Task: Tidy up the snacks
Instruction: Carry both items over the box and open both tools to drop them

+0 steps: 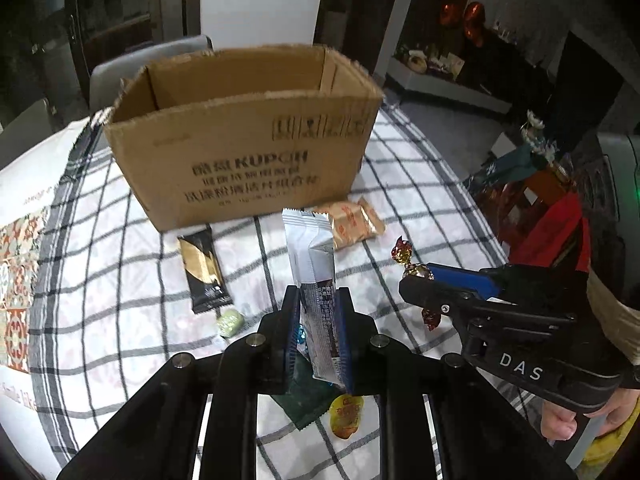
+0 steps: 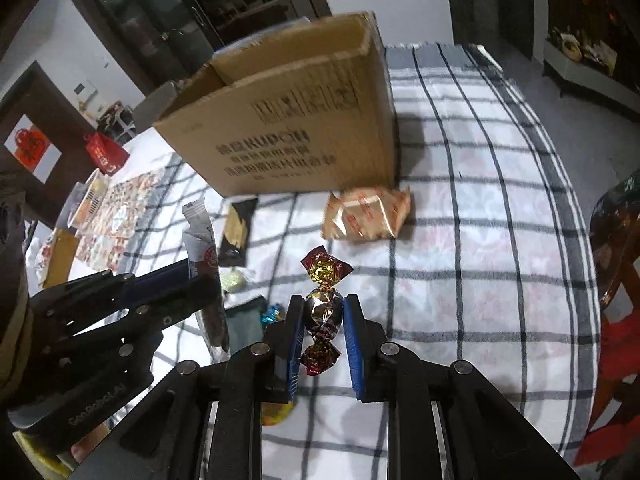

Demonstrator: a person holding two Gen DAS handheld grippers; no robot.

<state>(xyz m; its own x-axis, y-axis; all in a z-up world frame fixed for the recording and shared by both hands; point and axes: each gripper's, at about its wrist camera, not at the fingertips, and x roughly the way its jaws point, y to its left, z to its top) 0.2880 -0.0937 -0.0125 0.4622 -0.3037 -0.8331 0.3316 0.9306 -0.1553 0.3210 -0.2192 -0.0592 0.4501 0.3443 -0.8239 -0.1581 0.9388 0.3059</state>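
1. Our left gripper pinches a long, crinkly silver snack packet upright between nearly closed blue pads.
2. Our right gripper clamps a shiny red-and-gold foil candy, twisted at both ends.
3. Beyond them, on the checked cloth, lie a black-gold packet and a glossy orange pouch.
4. Farthest, an open corrugated cardboard box stands on that cloth.

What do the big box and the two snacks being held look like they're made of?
Box: plain brown corrugated cardboard, matte, with ragged torn top edges and dark print.
Long silver packet in the left gripper: probably metallised plastic film, judging by the glossy creases and crimped end.
Twisted candy in the right gripper: shiny red-and-gold wrapper, foil or foil-look plastic, crinkled with bright glints.
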